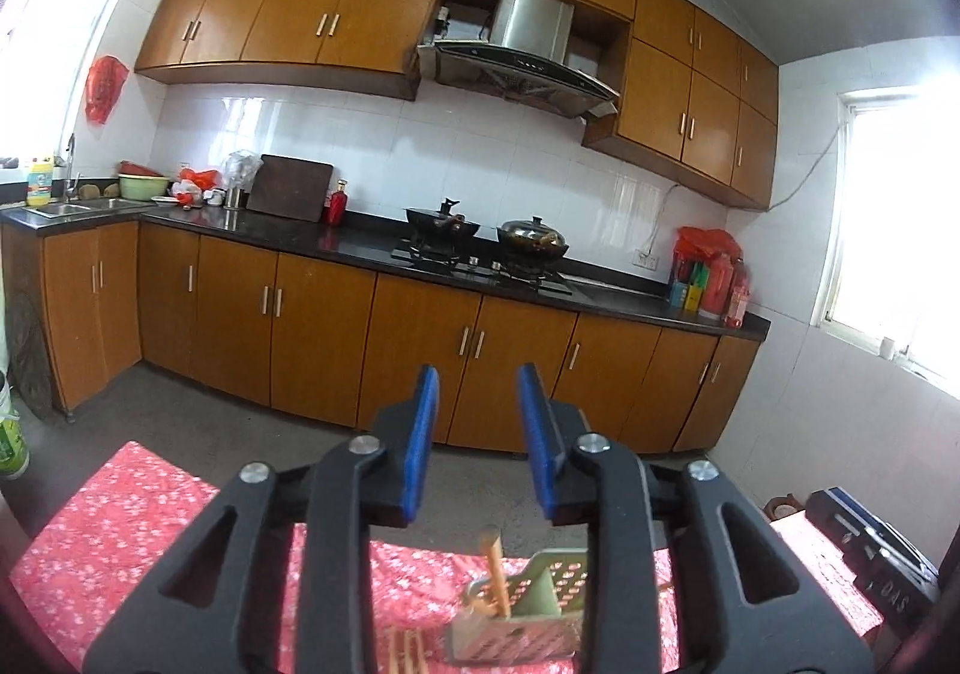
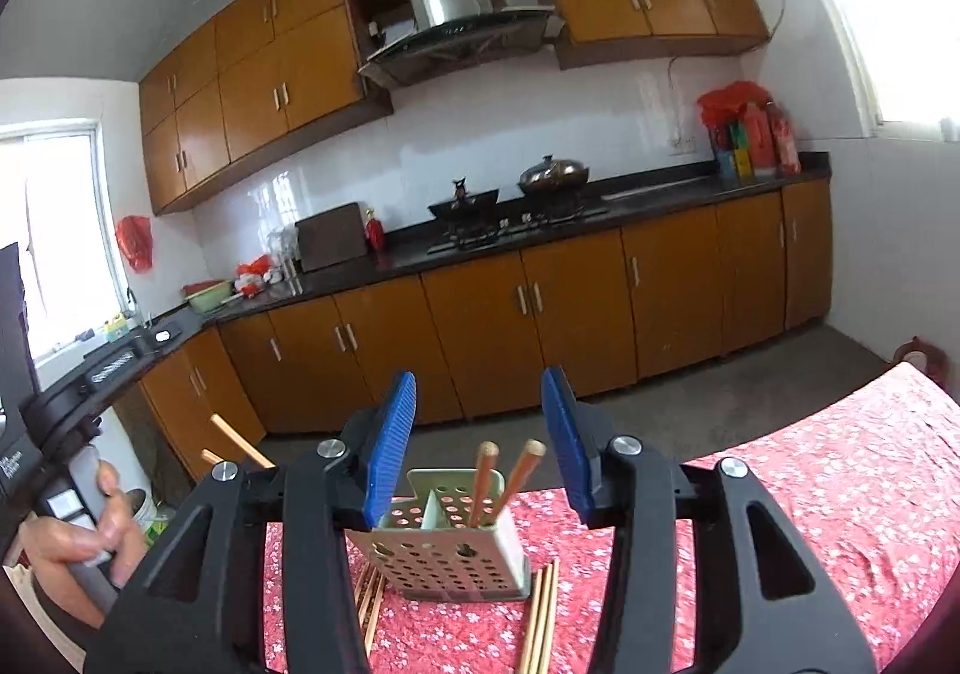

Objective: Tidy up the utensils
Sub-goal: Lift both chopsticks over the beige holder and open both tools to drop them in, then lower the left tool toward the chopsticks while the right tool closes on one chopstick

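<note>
On the red floral tabletop (image 2: 840, 494) we find the perforated green utensil holder (image 2: 450, 560) standing upright, with two wooden chopsticks (image 2: 483, 482) leaning in its rear compartment. Loose chopsticks lie flat on the cloth on both sides of the holder: one bundle (image 2: 369, 596) at its left base, another (image 2: 543, 614) at its right. Our right tool (image 2: 480, 434) hangs above the holder with its blue pads apart and nothing between them. Our left tool (image 1: 480, 440) likewise stands parted and grips nothing; the holder (image 1: 528, 614) sits low beneath it. At the far left of the right wrist view, a hand (image 2: 90, 530) grips the left tool's handle. Beyond the tabletop runs a kitchen counter (image 1: 360, 242) carrying two pans (image 1: 444, 221).
</note>
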The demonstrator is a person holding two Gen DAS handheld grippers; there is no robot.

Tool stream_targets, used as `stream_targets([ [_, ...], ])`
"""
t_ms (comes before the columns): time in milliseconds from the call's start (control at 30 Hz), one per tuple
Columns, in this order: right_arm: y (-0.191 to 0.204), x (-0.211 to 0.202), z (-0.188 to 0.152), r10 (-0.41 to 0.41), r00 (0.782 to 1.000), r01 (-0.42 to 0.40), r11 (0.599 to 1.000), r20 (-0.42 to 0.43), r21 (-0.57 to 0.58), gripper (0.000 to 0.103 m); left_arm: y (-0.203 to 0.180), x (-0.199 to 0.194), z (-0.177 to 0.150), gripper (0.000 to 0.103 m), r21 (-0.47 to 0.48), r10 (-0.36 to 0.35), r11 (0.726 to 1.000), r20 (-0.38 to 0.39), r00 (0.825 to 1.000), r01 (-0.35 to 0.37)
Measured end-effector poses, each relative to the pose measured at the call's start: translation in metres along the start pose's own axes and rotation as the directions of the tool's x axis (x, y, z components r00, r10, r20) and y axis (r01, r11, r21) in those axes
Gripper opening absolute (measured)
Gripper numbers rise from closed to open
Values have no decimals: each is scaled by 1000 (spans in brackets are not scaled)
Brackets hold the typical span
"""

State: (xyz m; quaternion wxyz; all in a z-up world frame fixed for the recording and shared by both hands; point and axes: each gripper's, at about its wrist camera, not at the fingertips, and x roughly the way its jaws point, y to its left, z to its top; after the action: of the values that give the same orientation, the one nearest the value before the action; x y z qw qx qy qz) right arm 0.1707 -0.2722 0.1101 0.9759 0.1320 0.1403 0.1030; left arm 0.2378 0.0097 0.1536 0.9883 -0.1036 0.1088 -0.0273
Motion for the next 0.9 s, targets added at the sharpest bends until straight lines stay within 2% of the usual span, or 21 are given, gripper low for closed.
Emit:
stream_targets([
  [67, -6, -11, -4, -21, 1000, 21, 1000, -3, 7, 46, 13, -21, -4, 37, 8, 29, 1000, -12, 1000, -29],
  [133, -15, -20, -13, -58, 998, 58, 998, -24, 13, 46, 26, -39, -16, 38, 17, 58, 998, -33, 998, -57],
  [267, -43, -22, -51, -138, 982, 143, 989, -132, 29, 46, 60, -58, -59, 40, 60, 134, 990, -127, 983, -127],
  [333, -58, -11, -79, -171, 958, 185, 982, -232, 41, 46, 76, -57, -88, 40, 91, 168, 984, -195, 966, -153],
  [400, -67, 4, -107, -163, 926, 192, 980, -342, 55, 45, 90, -53, -114, 40, 96, 190, 981, -267, 945, -170],
  [433, -69, 11, -121, -150, 908, 188, 980, -391, 61, 40, 98, -50, -129, 40, 95, 196, 980, -306, 932, -175],
  [500, -67, 21, -141, -111, 882, 161, 984, -459, 70, 32, 108, -47, -150, 40, 94, 205, 979, -363, 909, -183],
  [533, -63, 29, -154, -84, 861, 137, 988, -502, 71, 29, 112, -45, -161, 40, 88, 199, 980, -393, 898, -179],
  [633, -52, 44, -178, -43, 817, 95, 994, -575, 61, 23, 115, -41, -181, 40, 74, 173, 985, -451, 876, -156],
  [733, -44, 52, -191, -35, 796, 77, 996, -605, 44, 23, 112, -40, -193, 40, 60, 140, 990, -487, 862, -127],
  [900, -34, 55, -201, -59, 785, 78, 997, -617, 3, 21, 102, -36, -208, 40, 66, 110, 994, -520, 847, -89],
])
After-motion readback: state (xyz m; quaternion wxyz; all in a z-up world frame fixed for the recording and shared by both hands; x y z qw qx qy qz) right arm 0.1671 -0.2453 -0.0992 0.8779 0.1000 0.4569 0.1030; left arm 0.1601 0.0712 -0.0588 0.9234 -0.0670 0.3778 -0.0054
